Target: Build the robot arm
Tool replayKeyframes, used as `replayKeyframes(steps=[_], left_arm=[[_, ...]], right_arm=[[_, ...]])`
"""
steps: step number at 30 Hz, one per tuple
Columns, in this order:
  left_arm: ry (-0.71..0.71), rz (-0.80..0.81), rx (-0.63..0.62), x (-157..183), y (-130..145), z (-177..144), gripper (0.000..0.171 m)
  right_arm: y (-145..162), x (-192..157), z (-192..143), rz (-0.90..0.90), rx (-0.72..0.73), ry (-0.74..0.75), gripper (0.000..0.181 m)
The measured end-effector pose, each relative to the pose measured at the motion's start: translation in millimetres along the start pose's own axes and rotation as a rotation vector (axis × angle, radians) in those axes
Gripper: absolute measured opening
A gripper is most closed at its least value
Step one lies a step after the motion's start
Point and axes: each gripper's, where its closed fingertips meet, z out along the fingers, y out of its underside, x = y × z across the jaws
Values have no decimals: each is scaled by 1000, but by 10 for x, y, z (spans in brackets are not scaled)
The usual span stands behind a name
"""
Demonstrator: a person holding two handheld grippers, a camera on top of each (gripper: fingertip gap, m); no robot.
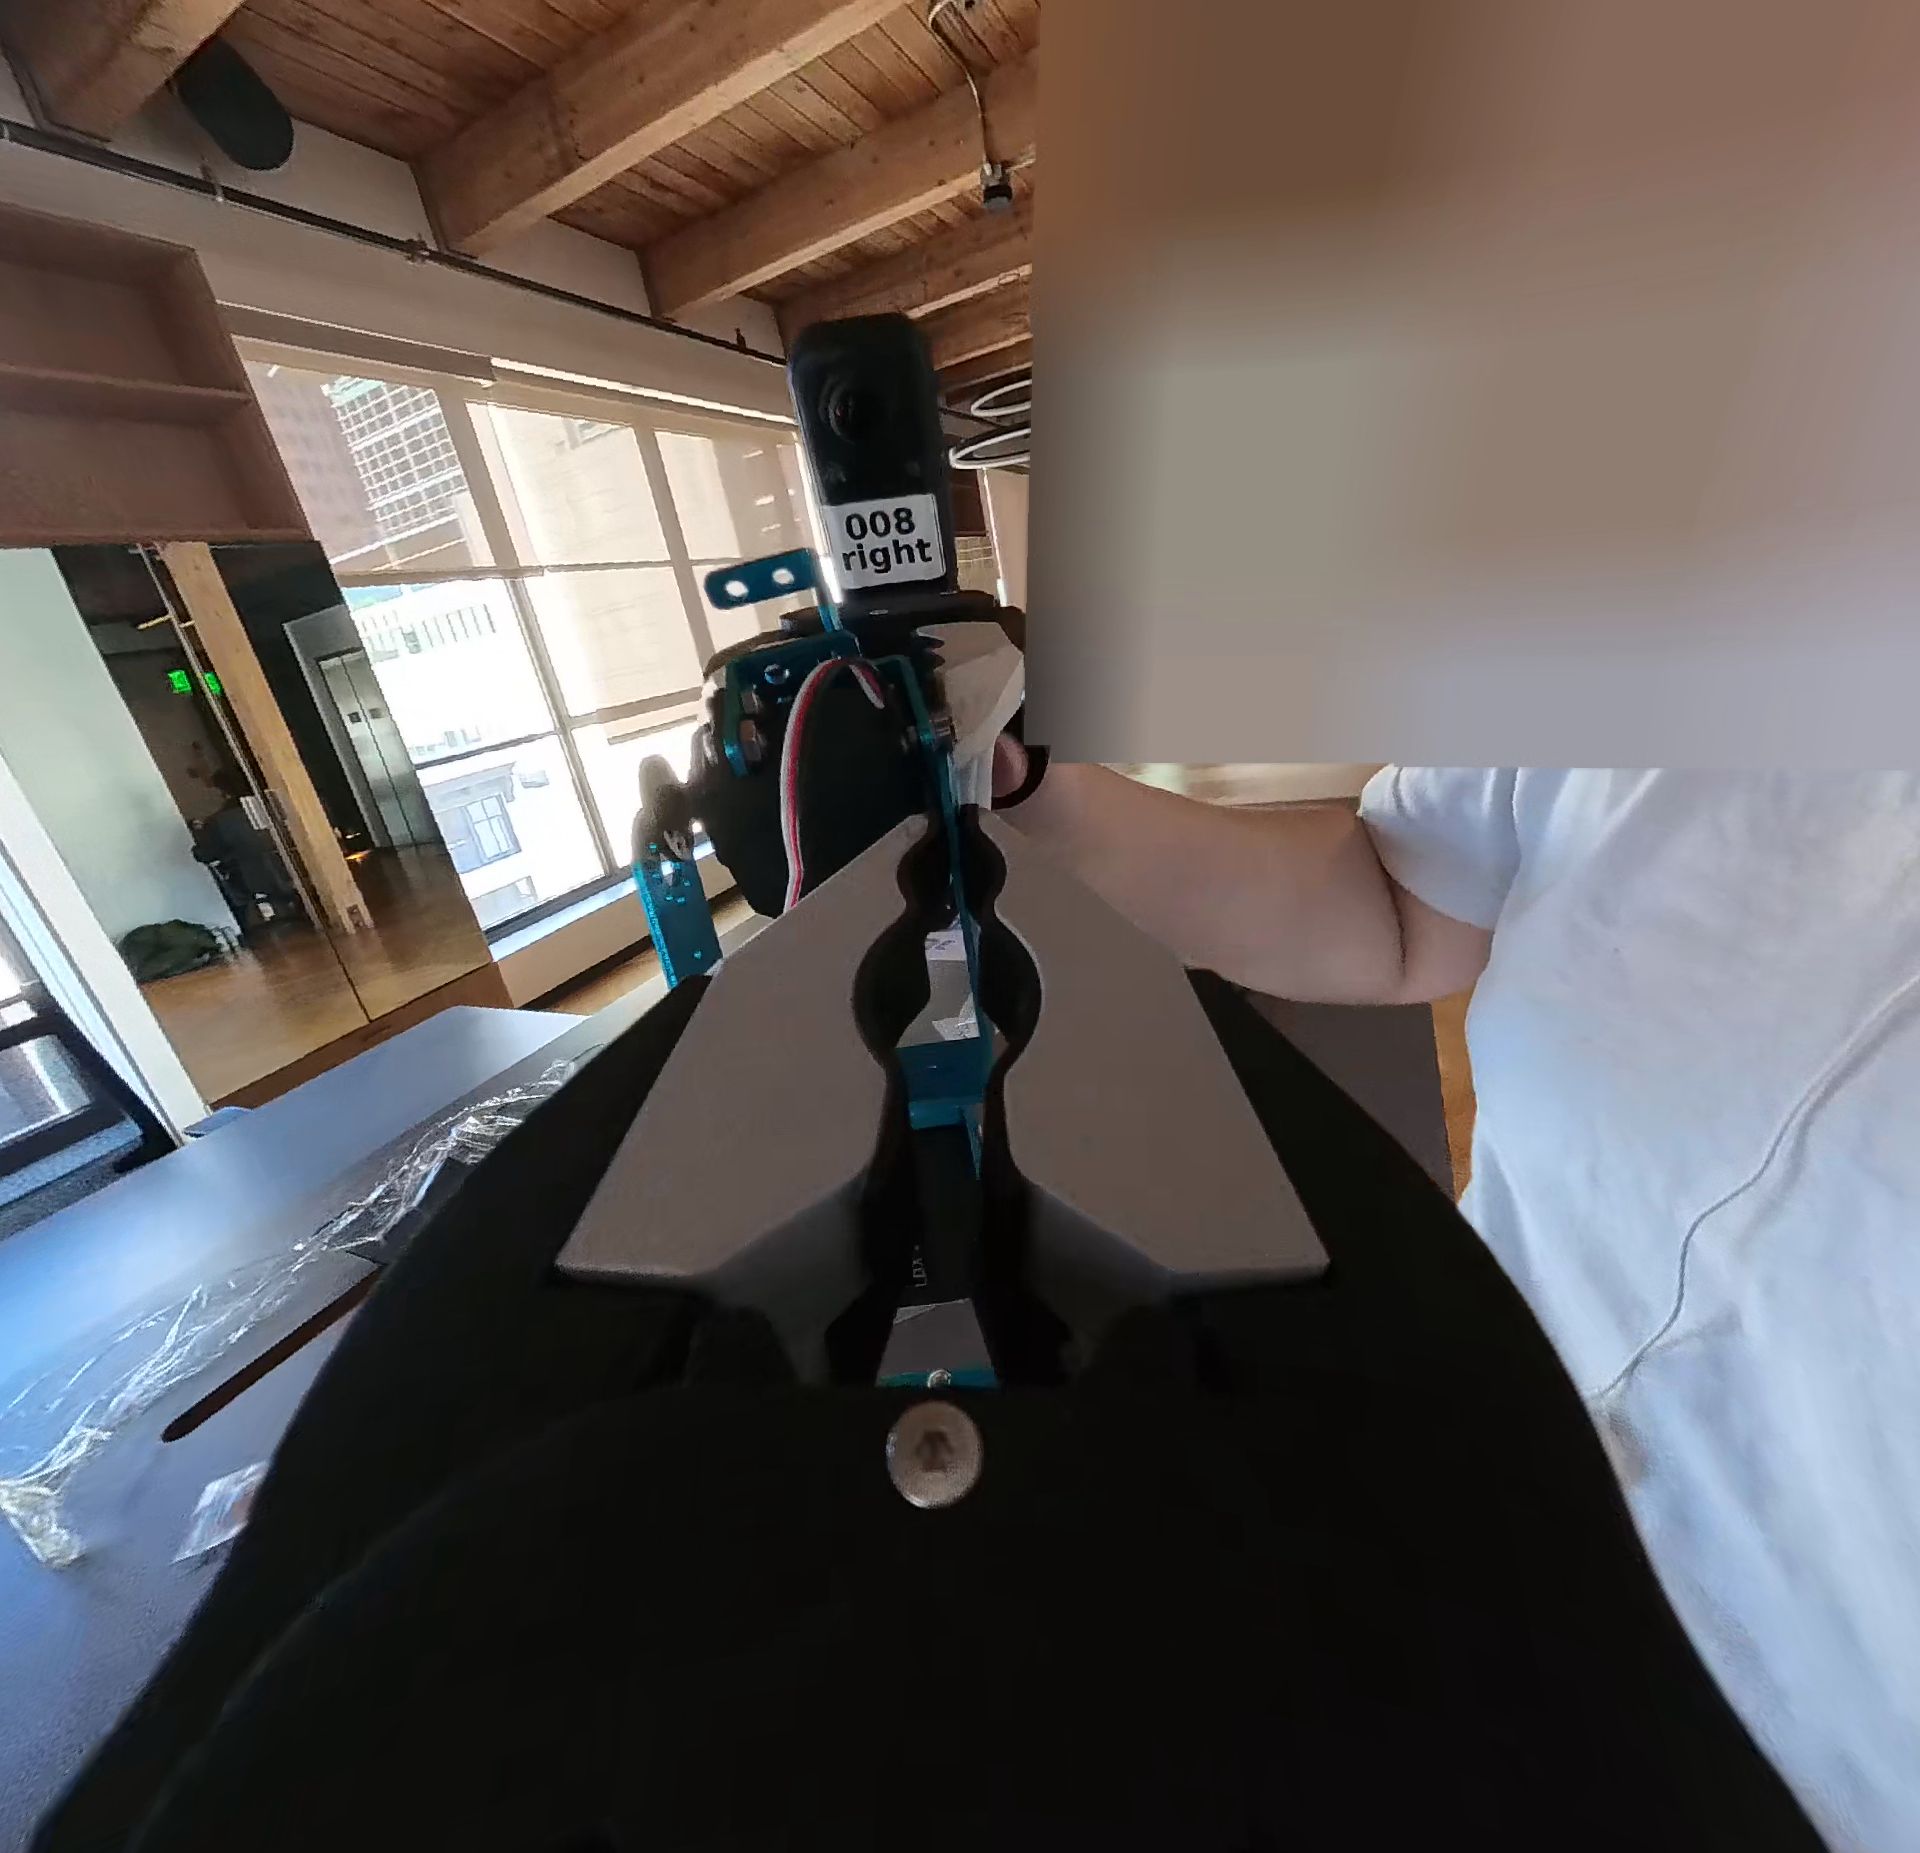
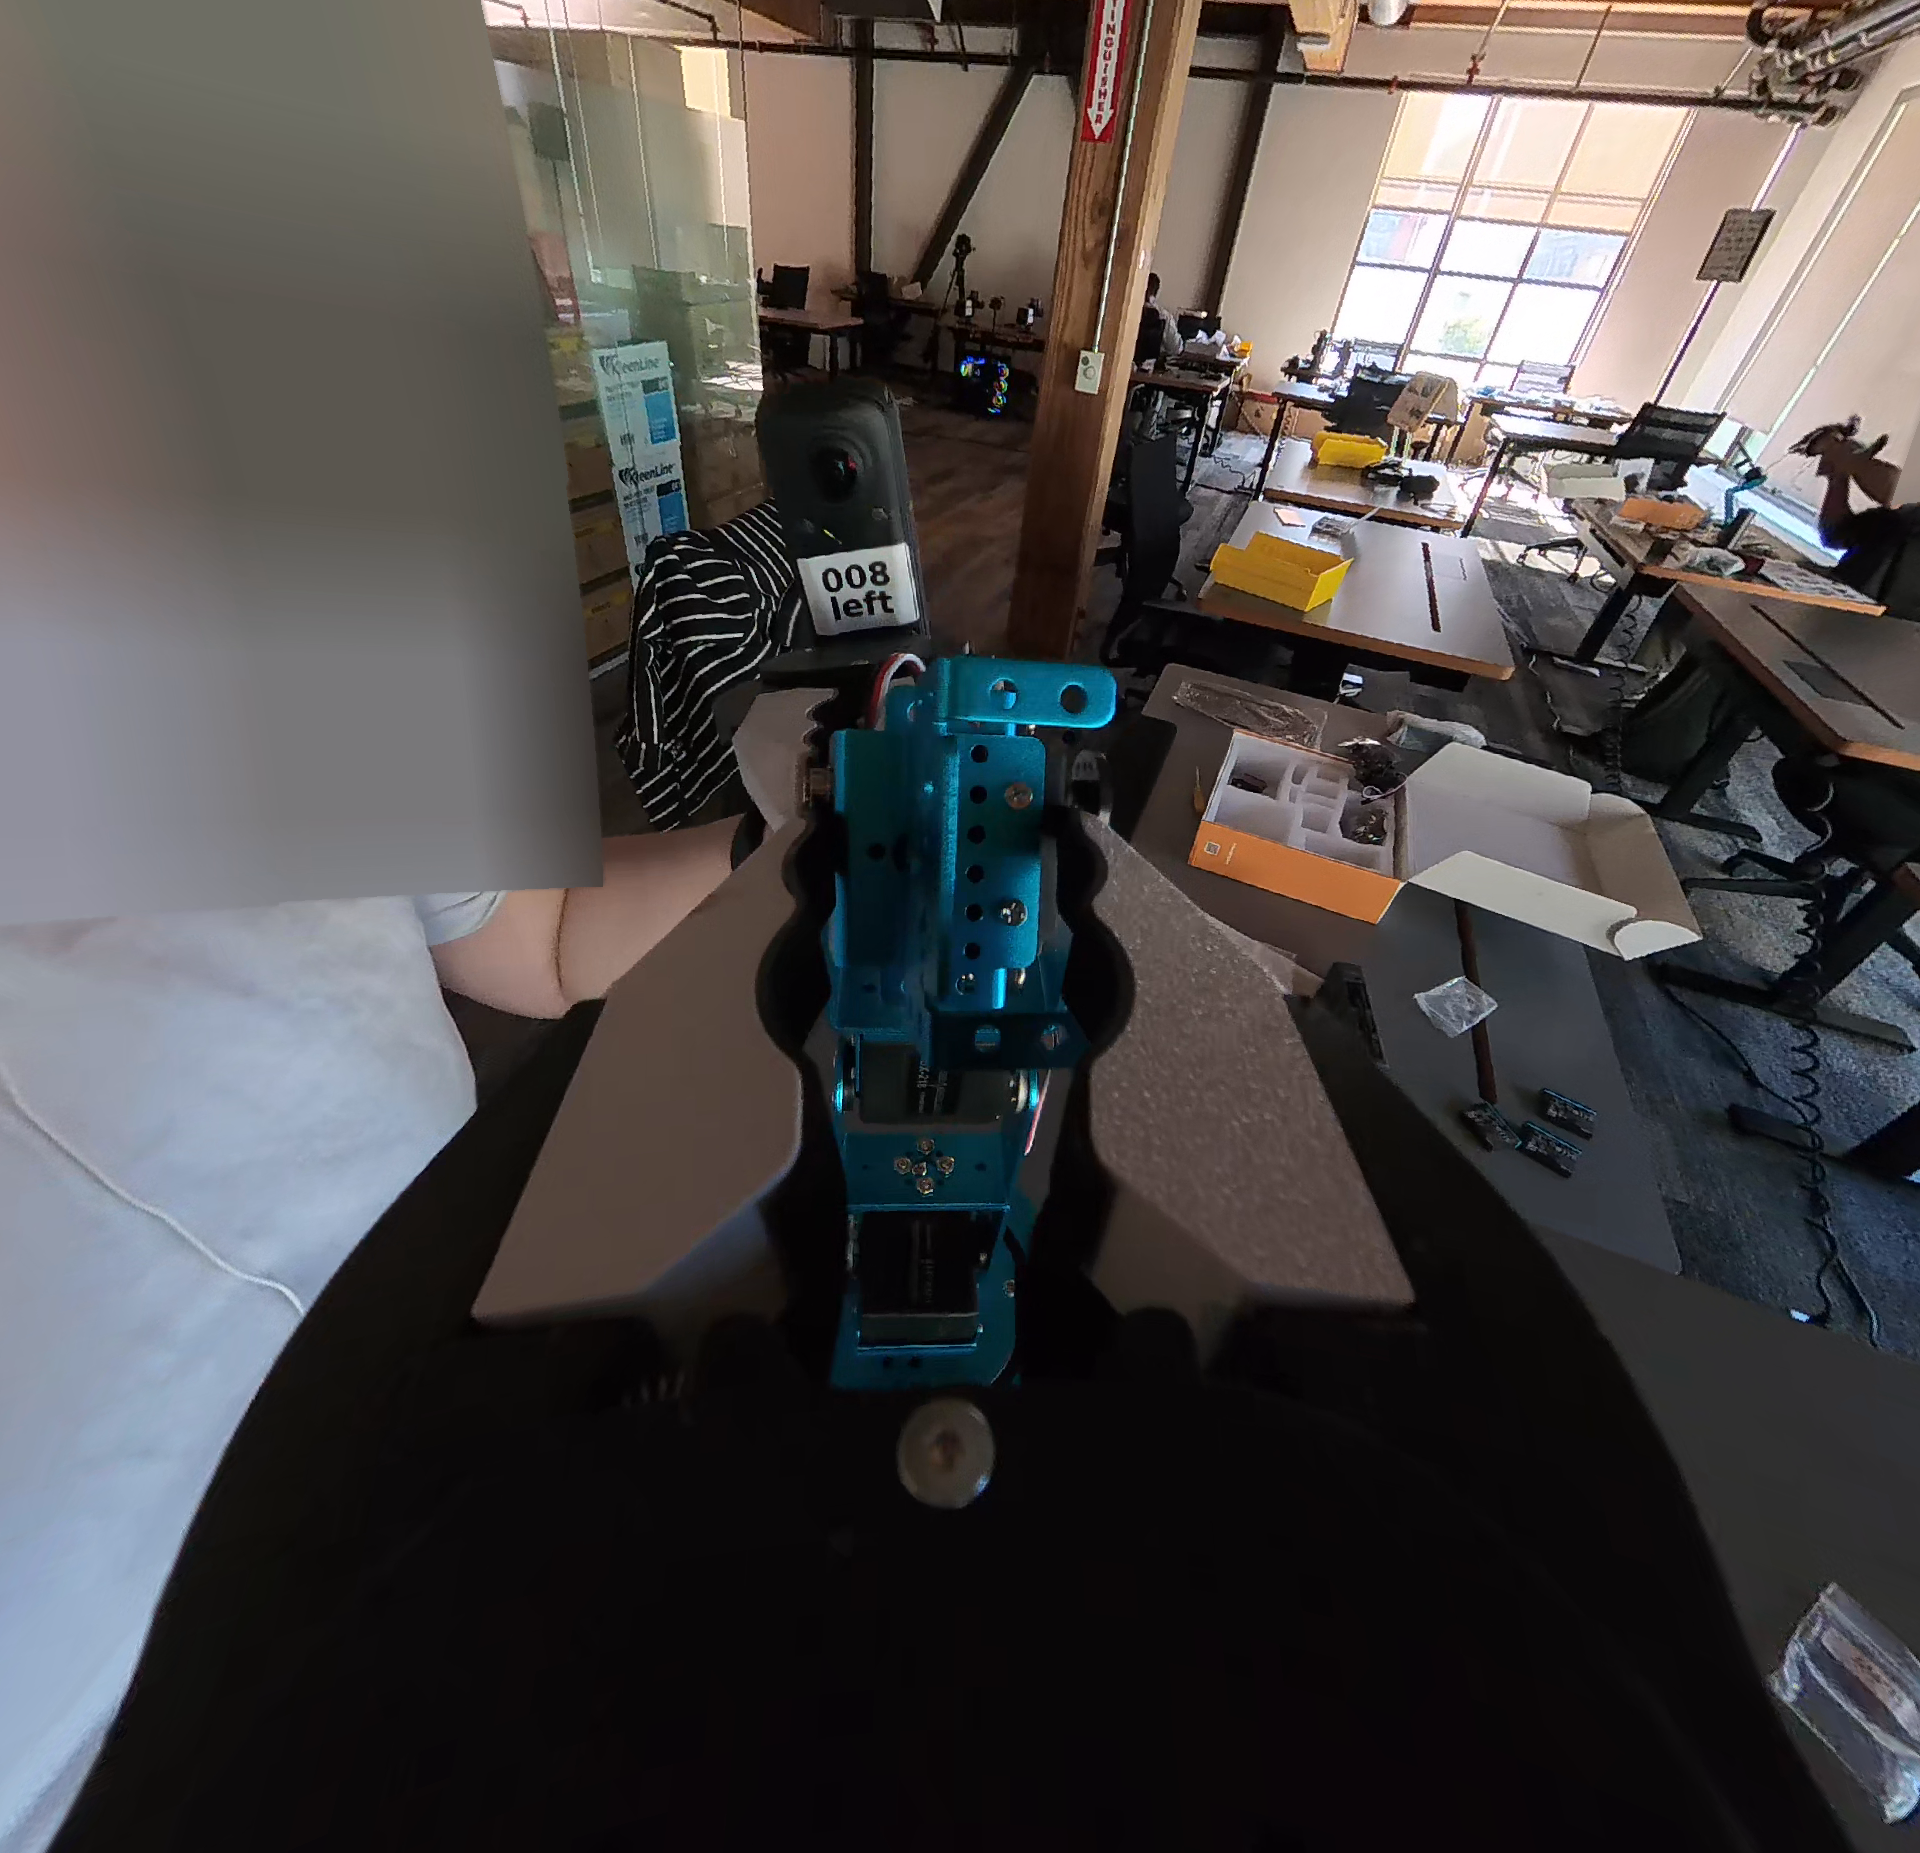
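Tongs on both sides are clamped on one blue metal assembly [image 2: 940,930], held up in the air between them, above the table [image 2: 1507,1159]. Left tongs [image 1: 951,930] are pinching a thin blue plate edge-on, grey fingers [image 1: 769,1055] nearly meeting around it, a red-and-white wire [image 1: 821,764] looping off the piece just beyond. Right tongs [image 2: 940,930] are spread wider, gripping the broad perforated bracket, with a black servo block showing lower down between the fingers [image 2: 1216,1055]. Each tool's black camera faces the other across the assembly. Person in a white shirt [image 1: 1704,1180] stands just behind, bare forearm [image 1: 1226,899] reaching to the right tool. On the table off to the right sits an open orange box [image 2: 1309,827] with white foam compartments, its lid flapped open; nearer, a small clear bag [image 2: 1455,1005] and three little dark packets [image 2: 1527,1133]. On the left side, crumpled clear plastic wrap [image 1: 260,1284] lies across the table.
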Motion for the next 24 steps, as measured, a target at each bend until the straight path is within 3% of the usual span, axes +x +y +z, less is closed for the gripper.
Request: replayKeyframes(steps=[9, 18, 24], left_arm=[[-49, 96, -37, -38, 3, 29, 0], [-131, 9, -99, -58, -115, -11, 0], [-161, 44, -156, -55, -106, -11, 0]], right_arm=[[18, 35, -32, 10, -51, 20, 43], [23, 28, -12, 2, -101, 25, 43], [26, 8, -2, 26, -115, -2, 44]])
